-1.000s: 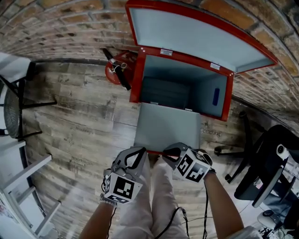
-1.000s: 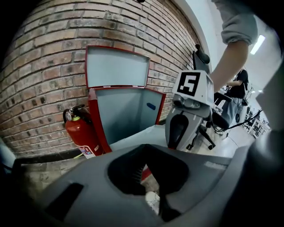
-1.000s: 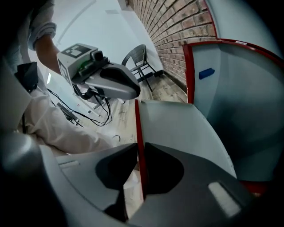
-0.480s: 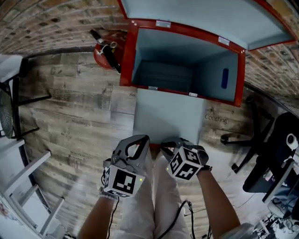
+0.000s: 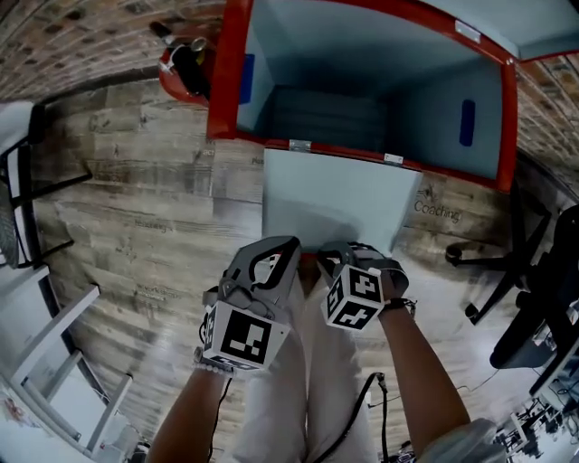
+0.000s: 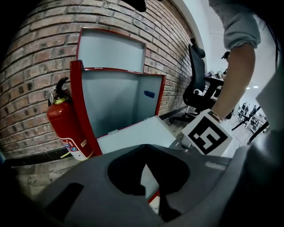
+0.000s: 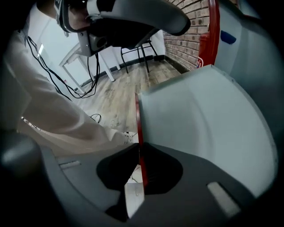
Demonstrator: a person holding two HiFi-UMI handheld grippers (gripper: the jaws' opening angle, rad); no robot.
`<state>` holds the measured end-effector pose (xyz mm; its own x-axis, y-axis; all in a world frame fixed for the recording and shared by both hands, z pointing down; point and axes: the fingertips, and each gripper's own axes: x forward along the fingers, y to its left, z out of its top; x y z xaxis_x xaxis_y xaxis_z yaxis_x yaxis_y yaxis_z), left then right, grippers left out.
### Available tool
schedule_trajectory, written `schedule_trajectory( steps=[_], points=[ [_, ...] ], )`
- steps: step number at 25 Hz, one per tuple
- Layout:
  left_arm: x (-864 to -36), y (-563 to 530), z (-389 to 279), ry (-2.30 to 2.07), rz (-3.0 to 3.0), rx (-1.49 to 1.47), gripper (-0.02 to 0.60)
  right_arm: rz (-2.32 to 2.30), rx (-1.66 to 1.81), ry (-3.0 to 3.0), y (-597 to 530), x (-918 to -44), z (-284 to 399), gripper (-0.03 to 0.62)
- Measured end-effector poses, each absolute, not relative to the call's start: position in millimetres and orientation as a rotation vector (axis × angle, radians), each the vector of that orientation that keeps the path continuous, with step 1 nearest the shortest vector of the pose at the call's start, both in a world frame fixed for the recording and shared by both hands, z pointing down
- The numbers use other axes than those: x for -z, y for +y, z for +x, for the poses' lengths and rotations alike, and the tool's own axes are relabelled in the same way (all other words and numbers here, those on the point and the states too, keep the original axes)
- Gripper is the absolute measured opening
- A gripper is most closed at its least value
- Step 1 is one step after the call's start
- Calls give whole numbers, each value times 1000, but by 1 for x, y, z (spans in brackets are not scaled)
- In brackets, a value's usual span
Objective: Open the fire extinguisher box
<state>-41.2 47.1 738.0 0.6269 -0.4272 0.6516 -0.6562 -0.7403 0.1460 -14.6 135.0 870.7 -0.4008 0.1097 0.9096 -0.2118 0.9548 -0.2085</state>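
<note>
Since a second ago: both claws have come down, and the door (image 5: 339, 203) of the fire extinguisher box (image 5: 224, 72) has swung lower with them, tipping out further from the box front. The box now fills more of the top of the head view, and the fire extinguisher (image 5: 181, 63) sits higher in its left corner.

Right claw (image 7: 140, 173): the jaws have just been closing and the red rim of the door runs between them, pinched. Left claw (image 6: 151, 195): jaws drawn in on the same free edge of the door, with the red rim in the narrow gap. The two claws sit side by side on that edge, close together.

Box: red frame, pale grey inside, nothing visible in it. It stands on the floor (image 5: 154, 226) against the brick wall (image 5: 81, 36). The lid (image 5: 516, 23) is raised against the wall. The door hangs from the lower front rim, grey face up. A blue patch (image 5: 467, 122) shows on the right inner wall. The extinguisher stands just beside the box, outside its left wall.

Room: grey wood-plank floor, a black office chair (image 5: 534, 298) to the right, and a white frame (image 5: 54, 362) at lower left.
</note>
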Motion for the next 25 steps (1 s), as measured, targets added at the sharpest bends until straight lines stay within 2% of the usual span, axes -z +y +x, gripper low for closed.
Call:
schedule_trajectory(
  steps=[14, 25],
  points=[
    [-776, 19, -31, -836, 2512, -864, -2, 154, -280, -1879, 94, -959, -9, 35],
    [-788, -1, -31, -832, 2527, -870, -2, 287, -382, -1852, 51, -983, 4, 42]
  ],
)
